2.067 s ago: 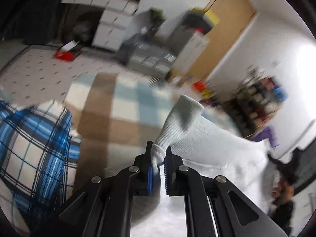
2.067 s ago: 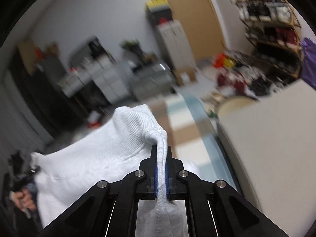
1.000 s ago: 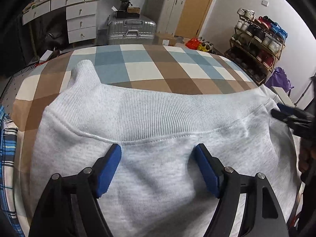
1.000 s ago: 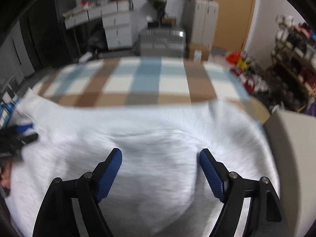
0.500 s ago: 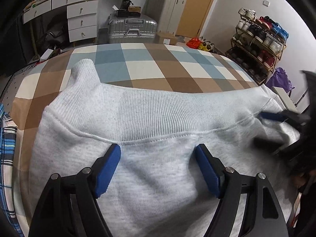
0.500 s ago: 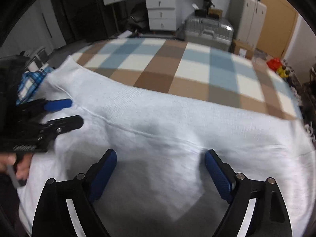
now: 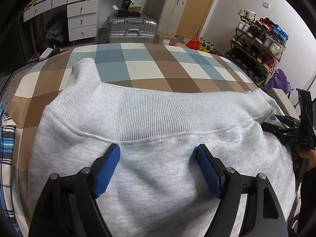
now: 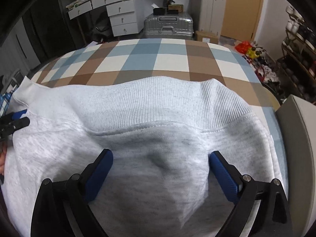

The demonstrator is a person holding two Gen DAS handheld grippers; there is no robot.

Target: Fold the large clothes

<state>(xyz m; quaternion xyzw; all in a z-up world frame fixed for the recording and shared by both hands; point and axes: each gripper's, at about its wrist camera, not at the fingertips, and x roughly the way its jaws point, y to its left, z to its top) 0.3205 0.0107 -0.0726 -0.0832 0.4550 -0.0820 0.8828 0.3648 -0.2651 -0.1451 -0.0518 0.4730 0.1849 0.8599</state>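
Across the checked bed cover (image 7: 150, 65) lies my light grey sweatshirt (image 7: 158, 122), spread wide with its ribbed hem band (image 7: 158, 114) turned toward the far side of the bed and one ribbed corner (image 7: 84, 67) poking up at the far left. The fabric is mostly flat, with a soft ripple along the band in the right wrist view and a shallow dent in the cloth (image 8: 160, 162) between my right fingers.

My left gripper (image 7: 158, 169) hangs just short of the band's seam with its blue pads (image 7: 106, 169) spread well apart; nothing is pinched between them, only cloth lying beneath. My right gripper (image 8: 160, 175) stands wider yet, its jaws having just been opening, and its pads (image 8: 223, 177) press on nothing, with cloth lying loose under them. From the left camera I see that right tool (image 7: 290, 130) at the sweatshirt's right edge.

A blue plaid garment (image 7: 7, 142) sits at the bed's left edge. Beyond the bed stand a silver suitcase (image 7: 131, 28), a white chest of drawers (image 7: 83, 22), a tall pale suitcase (image 7: 167, 13) by a wooden door (image 7: 199, 9), and a shoe rack (image 7: 258, 43) on the right wall.
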